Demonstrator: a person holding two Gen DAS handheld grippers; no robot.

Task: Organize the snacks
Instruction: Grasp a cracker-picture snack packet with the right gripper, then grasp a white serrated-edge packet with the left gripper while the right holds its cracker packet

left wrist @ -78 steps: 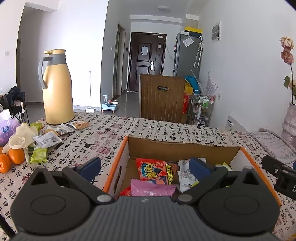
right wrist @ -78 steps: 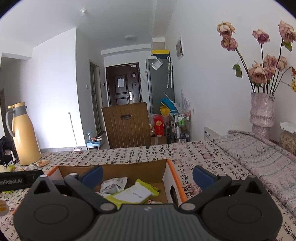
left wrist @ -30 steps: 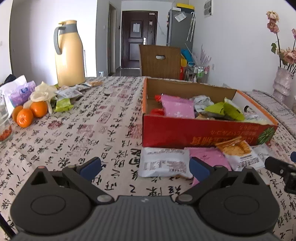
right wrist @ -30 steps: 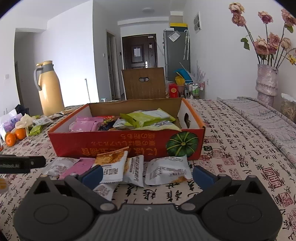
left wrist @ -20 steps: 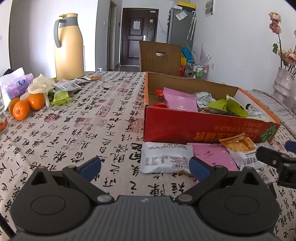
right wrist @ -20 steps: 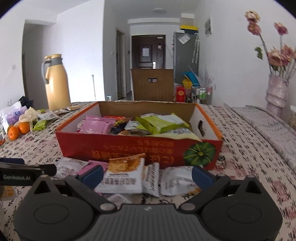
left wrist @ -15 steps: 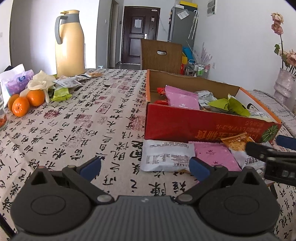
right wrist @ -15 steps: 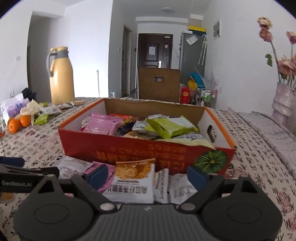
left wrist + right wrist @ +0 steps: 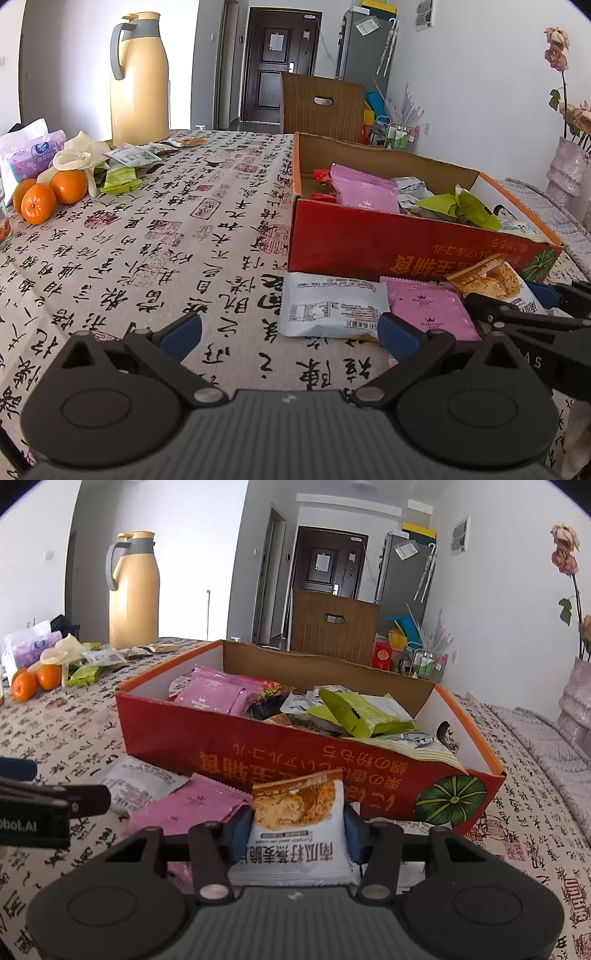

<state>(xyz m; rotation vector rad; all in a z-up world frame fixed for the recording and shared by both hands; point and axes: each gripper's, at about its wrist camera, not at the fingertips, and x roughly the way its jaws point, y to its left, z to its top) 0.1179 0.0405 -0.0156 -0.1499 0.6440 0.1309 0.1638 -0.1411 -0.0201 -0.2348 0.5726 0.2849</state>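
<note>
Left wrist view: the left gripper (image 9: 290, 334) hangs with its fingers spread wide and nothing between them, low over the patterned tablecloth (image 9: 147, 236). The grey-white packet (image 9: 330, 310) lies flat at about 1 o'clock from its pads, touching the pink packet (image 9: 430, 310) on its right, both just in front of the red snack box (image 9: 388, 245). The right gripper (image 9: 517, 295) enters from 3 o'clock, its fingers straddling the orange-topped packet (image 9: 487, 275). Best to keep the left tool parked here, well clear of that grasp.

Right wrist view: the right gripper (image 9: 297, 830) is closing on the orange-topped packet (image 9: 297, 821); the packet sits squarely between the blue pads (image 9: 240, 829), which look to be touching its side edges, though a firm pinch is not yet certain. The box (image 9: 295, 755) stands at 12 o'clock, already well filled. My advice: finish the squeeze gently so the crisps inside are not crushed, lift until the packet clears the red front wall, then let go over the emptier middle, not on the green pouch (image 9: 364, 710)
</note>
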